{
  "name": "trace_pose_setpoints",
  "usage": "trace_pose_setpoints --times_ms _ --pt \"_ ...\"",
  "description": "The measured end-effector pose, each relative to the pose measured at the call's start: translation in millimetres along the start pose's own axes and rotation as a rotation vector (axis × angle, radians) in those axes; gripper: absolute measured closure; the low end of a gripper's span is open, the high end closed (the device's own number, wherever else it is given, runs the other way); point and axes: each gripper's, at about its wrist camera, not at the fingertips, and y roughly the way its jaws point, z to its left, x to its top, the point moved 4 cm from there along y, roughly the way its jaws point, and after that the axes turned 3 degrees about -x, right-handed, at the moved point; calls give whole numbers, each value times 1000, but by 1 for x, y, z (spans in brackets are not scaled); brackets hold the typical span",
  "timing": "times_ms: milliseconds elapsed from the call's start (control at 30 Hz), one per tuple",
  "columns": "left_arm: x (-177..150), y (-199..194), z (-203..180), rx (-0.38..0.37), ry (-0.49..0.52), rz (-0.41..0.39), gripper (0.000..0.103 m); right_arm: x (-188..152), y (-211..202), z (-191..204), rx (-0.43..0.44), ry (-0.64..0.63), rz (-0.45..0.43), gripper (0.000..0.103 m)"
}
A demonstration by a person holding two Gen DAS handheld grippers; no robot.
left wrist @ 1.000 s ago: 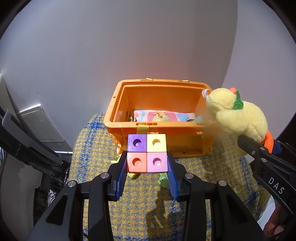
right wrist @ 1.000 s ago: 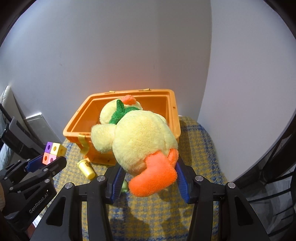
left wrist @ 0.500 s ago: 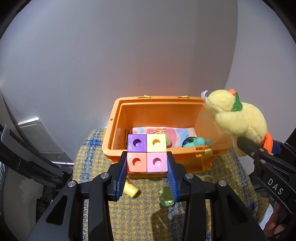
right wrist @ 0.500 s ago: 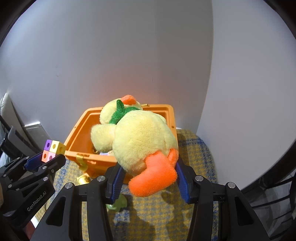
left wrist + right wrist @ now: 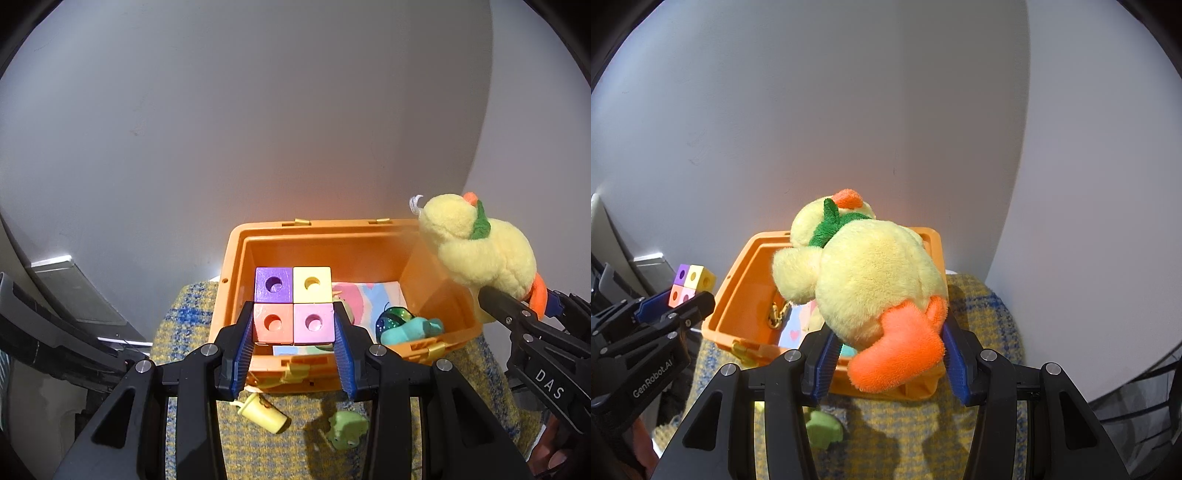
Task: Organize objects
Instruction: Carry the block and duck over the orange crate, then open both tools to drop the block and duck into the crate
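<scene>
Grey wall (image 5: 258,129); grey panel (image 5: 77,291) leaning at left.

A: Backdrop?
B: Plain pale grey wall (image 5: 258,129), matte. It meets a second wall (image 5: 1100,166) at a corner, far right.
A: Light?
B: Soft and even; faint warm orange glow low on the wall.
A: Surface?
B: Yellow-and-blue woven checked cloth (image 5: 295,450) over a raised top.
A: Anything else?
B: Grey flat panel (image 5: 74,291) leaning at far left, silver edge.
</scene>
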Motion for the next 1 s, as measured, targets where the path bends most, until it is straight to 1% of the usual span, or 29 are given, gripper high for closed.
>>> trace_pose_setpoints --times_ms 267,467,700,733,767,800,833,867,900,933,1000 --pt "11 28 3 -9 4 20 65 8 29 3 -9 -10 29 53" --pt "19 52 10 -46 -27 62 65 15 49 1 -9 -2 63 52" --pt "21 70 11 -45 -23 89 65 16 66 3 -5 -9 102 50" --pt "21 71 11 -41 -23 91 61 16 67 3 -6 -11 105 48" --pt "20 71 10 -35 -22 93 50 15 67 4 -10 -14 104 46" --pt "19 71 10 -24 -22 92 42 15 67 4 -15 -15 101 45" --pt "19 70 10 -7 -25 84 27 15 65 4 -24 -17 94 39" --pt "18 68 11 7 -26 75 18 15 64 4 -30 -19 88 29" --pt "18 64 11 24 -23 61 16 15 62 4 -43 -21 78 24" --pt "18 61 11 38 -18 53 15 20 65 -5 -51 -22 71 19" --pt "20 57 11 59 -13 49 13 19 62 -6 -60 -22 63 18"
